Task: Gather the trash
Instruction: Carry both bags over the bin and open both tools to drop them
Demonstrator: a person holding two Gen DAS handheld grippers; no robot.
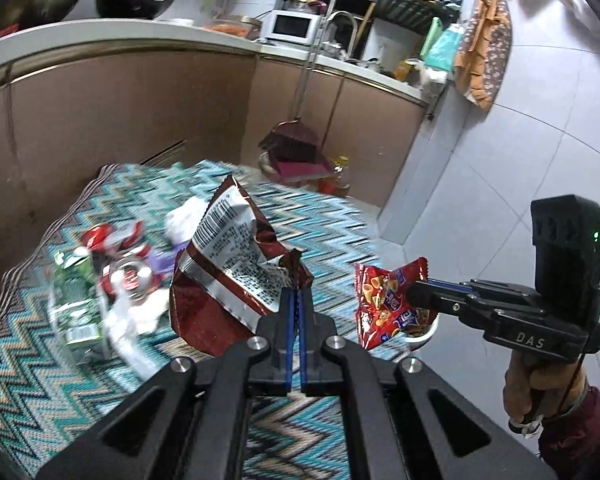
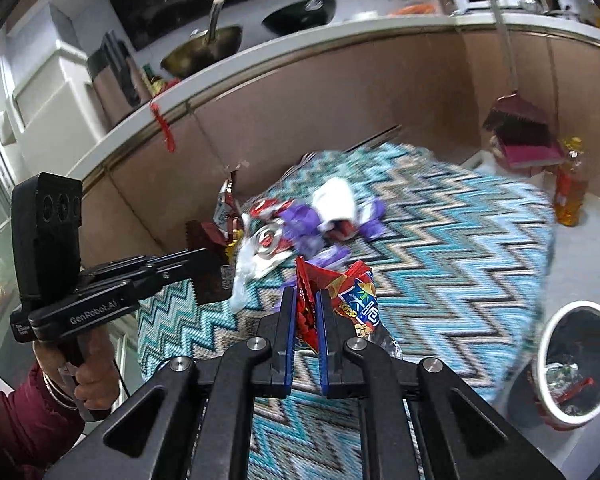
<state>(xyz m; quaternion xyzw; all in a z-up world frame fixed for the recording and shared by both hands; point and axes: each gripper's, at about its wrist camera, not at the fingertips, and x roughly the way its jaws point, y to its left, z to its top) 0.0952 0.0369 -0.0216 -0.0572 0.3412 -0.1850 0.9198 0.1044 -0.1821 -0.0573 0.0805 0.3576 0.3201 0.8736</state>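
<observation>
Left gripper (image 1: 296,300): fingers closed on the lower corner of a dark red chip bag (image 1: 224,264), held up above the zigzag cloth (image 1: 340,220); bag's printed back w/ barcode faces the camera. Right gripper (image 2: 304,304): fingers narrow, pinching the crumpled edge of a red snack bag (image 2: 352,300), also off the cloth, near its front edge.

Remaining trash sits in a loose pile toward the cloth's far-left area: green bottle (image 1: 76,292), crushed red can (image 1: 130,276), purple wrappers (image 2: 300,228), white paper cup (image 2: 338,200). Detail is motion-blurred.

Trash bin (image 2: 576,360) w/ white rim stands on the floor (image 1: 500,160) just off the cloth's right edge; some wrappers lie inside. Broom and dustpan (image 2: 520,136) lean on the cabinets (image 1: 120,112) beyond the cloth's far edge; an oil bottle (image 2: 570,184) stands just beside them.
</observation>
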